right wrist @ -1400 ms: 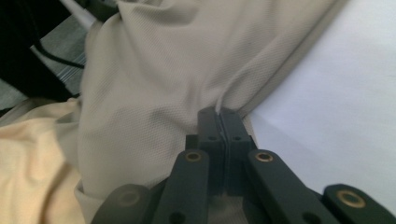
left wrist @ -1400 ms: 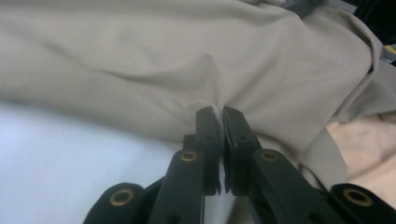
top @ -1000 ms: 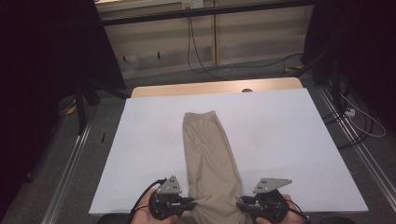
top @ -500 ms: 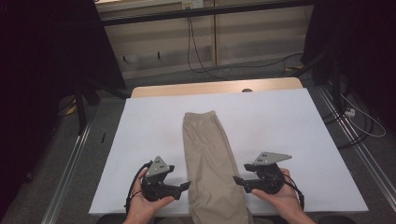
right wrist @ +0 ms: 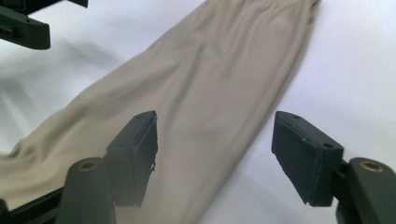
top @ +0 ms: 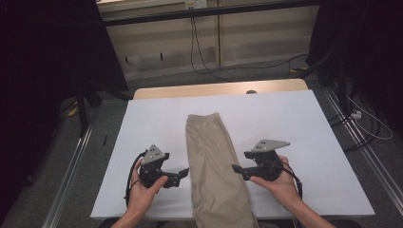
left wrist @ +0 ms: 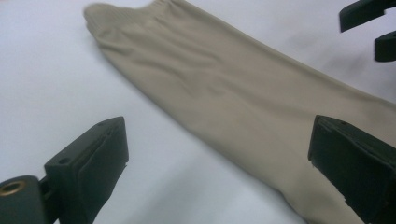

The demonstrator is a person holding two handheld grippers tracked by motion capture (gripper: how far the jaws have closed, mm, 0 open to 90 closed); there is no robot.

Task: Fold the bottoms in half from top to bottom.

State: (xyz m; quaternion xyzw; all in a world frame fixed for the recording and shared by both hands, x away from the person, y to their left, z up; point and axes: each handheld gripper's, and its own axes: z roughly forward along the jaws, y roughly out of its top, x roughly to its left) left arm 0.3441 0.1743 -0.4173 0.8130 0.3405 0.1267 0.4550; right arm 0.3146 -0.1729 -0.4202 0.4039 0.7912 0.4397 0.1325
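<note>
**Both grippers off the trousers, jaws wide — set up the next grasp**

Nearest you, the hem end of the khaki trousers (top: 216,175) runs off the near edge of the table (top: 328,142); the garment lies folded lengthwise into one long strip, on the white surface, down the middle between your hands; the elastic waistband (top: 202,117) is the far end, about mid-table.

Left gripper (top: 183,172): just beside the strip's left edge, jaws pointing in toward it; they have just been opening and now stand wide apart with nothing between them; the left gripper view shows cloth (left wrist: 243,98) ahead of the jaws, not pinched. Right gripper (top: 238,169): at the strip's right edge, jaws also pointing inward; they too have just been opening and stand apart; in the right gripper view the left jaw hangs over the fabric (right wrist: 205,79), but no pad presses on it, so read it as released.

Judgement: you are between grips, likely about to fold the strip across its length. To do that well: take both edges level with each other so the fold stays square; come in low and slide the lower jaw under all layers, since a top-layer pinch would peel the fold open; close fully before lifting; move both hands together.

Beyond the cloth: bare wood at the table's far edge (top: 218,89); then cables (top: 199,52) on the floor before a pale wall panel.
</note>
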